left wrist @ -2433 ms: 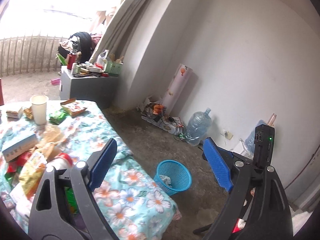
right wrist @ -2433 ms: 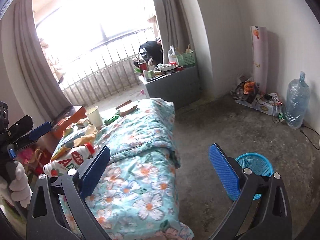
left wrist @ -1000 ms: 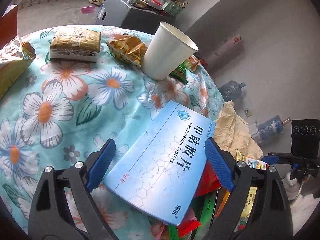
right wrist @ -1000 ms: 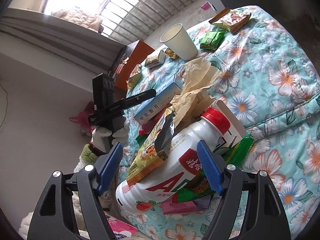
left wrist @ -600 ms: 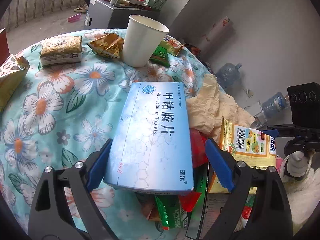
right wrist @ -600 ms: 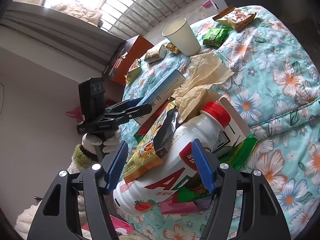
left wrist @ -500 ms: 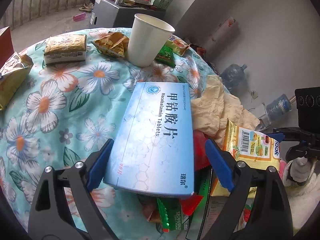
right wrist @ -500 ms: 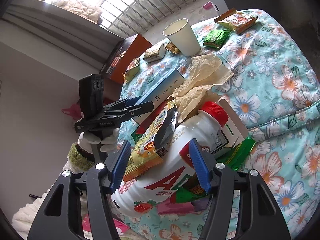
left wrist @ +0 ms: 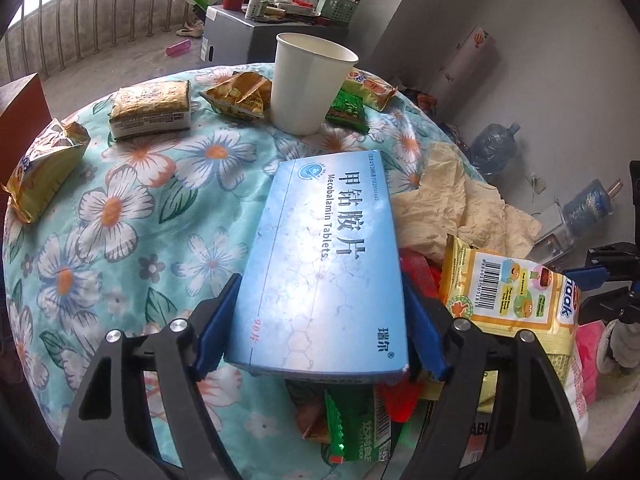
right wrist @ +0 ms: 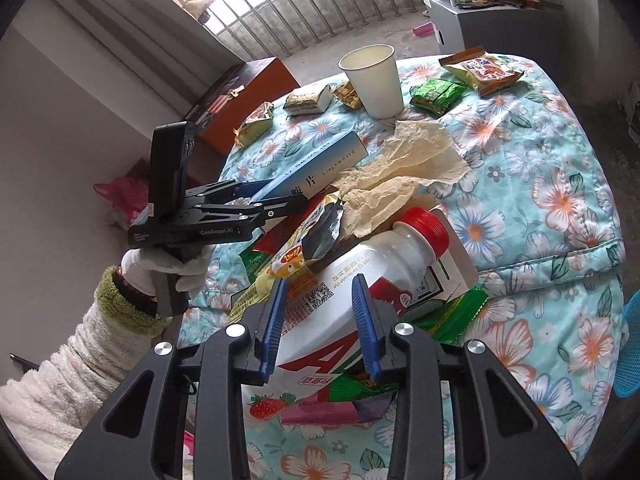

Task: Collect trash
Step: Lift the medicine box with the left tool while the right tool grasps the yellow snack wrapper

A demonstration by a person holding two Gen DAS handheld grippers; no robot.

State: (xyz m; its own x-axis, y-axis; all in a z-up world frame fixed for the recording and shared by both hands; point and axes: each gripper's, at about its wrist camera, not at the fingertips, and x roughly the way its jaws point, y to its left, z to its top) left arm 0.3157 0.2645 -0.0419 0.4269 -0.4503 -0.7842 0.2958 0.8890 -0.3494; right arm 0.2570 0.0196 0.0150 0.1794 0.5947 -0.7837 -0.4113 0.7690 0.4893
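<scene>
My left gripper [left wrist: 320, 320] had its blue pads pressed against both long sides of the blue tablet box [left wrist: 324, 256], clamped on its near end. Under that end lay a green wrapper [left wrist: 356, 428], and just right of the pad a yellow snack packet [left wrist: 508, 296]. Crumpled tan paper [left wrist: 452, 208] sat ahead to the right. Farther ahead stood the white paper cup [left wrist: 308, 84] on the floral quilt [left wrist: 120, 208], with small packets around it.

My right gripper [right wrist: 322, 328] was narrowed to a partial gap, its pads lying over the white drink bottle [right wrist: 360, 292], whose red cap pointed ahead and right; I could not tell whether they gripped it. At the far right edge sat the blue basket [right wrist: 630, 352].
</scene>
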